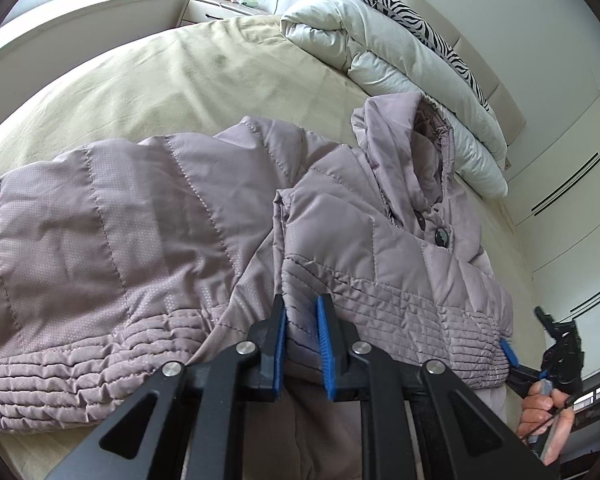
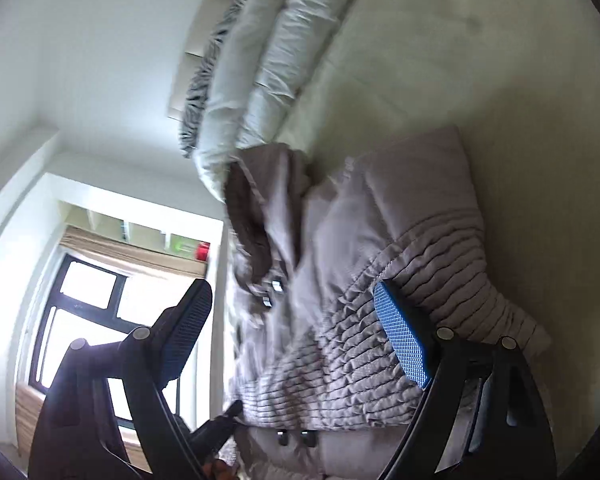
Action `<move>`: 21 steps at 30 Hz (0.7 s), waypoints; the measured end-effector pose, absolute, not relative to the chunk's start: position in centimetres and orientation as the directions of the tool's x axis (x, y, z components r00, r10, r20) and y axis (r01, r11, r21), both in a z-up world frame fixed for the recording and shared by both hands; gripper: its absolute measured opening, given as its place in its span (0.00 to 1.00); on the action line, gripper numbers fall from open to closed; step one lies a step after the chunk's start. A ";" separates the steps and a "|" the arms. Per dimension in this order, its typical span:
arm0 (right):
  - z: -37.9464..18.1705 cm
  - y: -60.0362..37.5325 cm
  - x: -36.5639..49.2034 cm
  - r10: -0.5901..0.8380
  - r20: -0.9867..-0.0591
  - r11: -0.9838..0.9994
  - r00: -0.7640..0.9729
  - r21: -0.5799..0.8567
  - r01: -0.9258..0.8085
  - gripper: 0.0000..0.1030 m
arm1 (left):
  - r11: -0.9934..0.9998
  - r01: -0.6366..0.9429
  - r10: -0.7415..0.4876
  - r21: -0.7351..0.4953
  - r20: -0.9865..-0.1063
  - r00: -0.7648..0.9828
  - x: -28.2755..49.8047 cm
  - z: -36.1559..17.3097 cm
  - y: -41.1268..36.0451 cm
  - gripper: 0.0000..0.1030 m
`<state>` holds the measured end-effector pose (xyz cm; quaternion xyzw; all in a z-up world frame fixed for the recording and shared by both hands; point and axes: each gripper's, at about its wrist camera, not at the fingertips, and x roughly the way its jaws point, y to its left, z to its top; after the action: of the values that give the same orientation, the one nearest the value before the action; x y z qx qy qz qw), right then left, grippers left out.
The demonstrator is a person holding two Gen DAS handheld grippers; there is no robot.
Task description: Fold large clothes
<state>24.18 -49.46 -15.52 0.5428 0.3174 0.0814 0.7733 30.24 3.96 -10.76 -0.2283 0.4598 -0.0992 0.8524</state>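
Only the right wrist view shows a window (image 2: 88, 300) beside the jacket (image 2: 340, 280).

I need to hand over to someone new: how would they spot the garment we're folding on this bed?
Start at the wide bed with the pale yellow-green sheet. Near its front edge lies the puffy mauve quilted jacket, below the rolled white duvet. Unlike the white bedding and zebra-print pillow, it has a hood, dark buttons and a ribbed stitched hem.

A home bedroom: a bed (image 1: 148, 76) with folded duvet (image 1: 400, 68), nightstand (image 1: 220, 8), and window (image 2: 88, 312).
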 end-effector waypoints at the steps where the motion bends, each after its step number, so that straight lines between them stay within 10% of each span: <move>1: -16.7 -49.3 24.6 0.473 -0.422 0.387 0.773 0.888 0.248 0.77 | 0.876 -0.034 -0.384 -0.481 -0.739 0.553 30.3 -10.8 4.0 0.17; 21: -15.7 -46.8 27.7 0.391 -0.568 0.672 0.724 0.714 0.198 0.77 | 0.799 -0.040 -0.480 -0.600 -0.678 0.557 29.0 -11.7 5.1 0.19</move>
<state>27.71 -46.82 -15.74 0.4011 0.3668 0.0575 0.8374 29.03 5.15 -11.74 -0.2880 0.4518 -0.1319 0.8340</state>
